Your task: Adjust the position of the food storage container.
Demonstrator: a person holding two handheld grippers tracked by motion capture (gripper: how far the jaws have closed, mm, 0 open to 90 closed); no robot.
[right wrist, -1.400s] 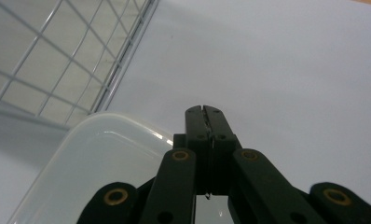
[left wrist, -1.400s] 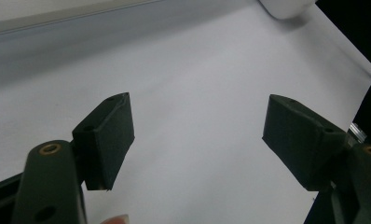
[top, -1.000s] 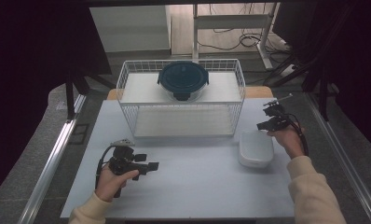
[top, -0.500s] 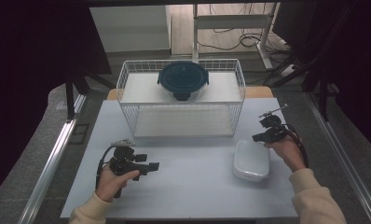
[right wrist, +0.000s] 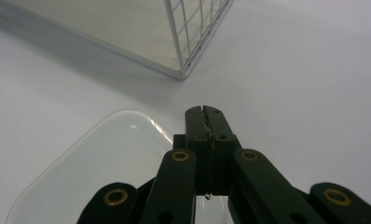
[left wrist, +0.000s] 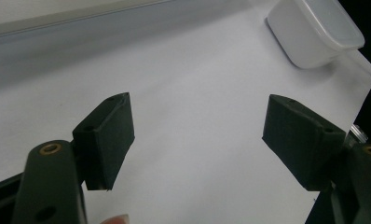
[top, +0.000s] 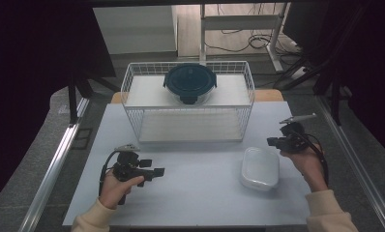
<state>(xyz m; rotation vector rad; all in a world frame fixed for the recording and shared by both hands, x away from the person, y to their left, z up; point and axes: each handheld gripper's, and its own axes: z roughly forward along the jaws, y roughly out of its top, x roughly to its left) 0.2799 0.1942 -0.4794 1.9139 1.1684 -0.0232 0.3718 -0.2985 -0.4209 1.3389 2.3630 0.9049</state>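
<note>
A white rectangular lidded container [top: 260, 167] lies on the pale table [top: 205, 198] at the right. My right gripper [top: 270, 141] hovers just beyond its far right corner, jaws shut with nothing between them. The right gripper view shows the shut right gripper [right wrist: 205, 112] above the container's lid [right wrist: 99, 163]. My left gripper [top: 156, 171] rests at the front left, open and empty. Seen from the left gripper view, the left gripper [left wrist: 200, 121] points across bare table toward the container [left wrist: 316, 30].
A white wire basket rack [top: 188, 121] stands at the back middle, its corner [right wrist: 193, 37] near my right gripper. A dark round lidded bowl [top: 189, 82] sits on its top shelf. Metal rails run along both table sides.
My right hand has come toward the front and a little left, close to the white container, which now lies slightly nearer the front. The left hand has kept still.
</note>
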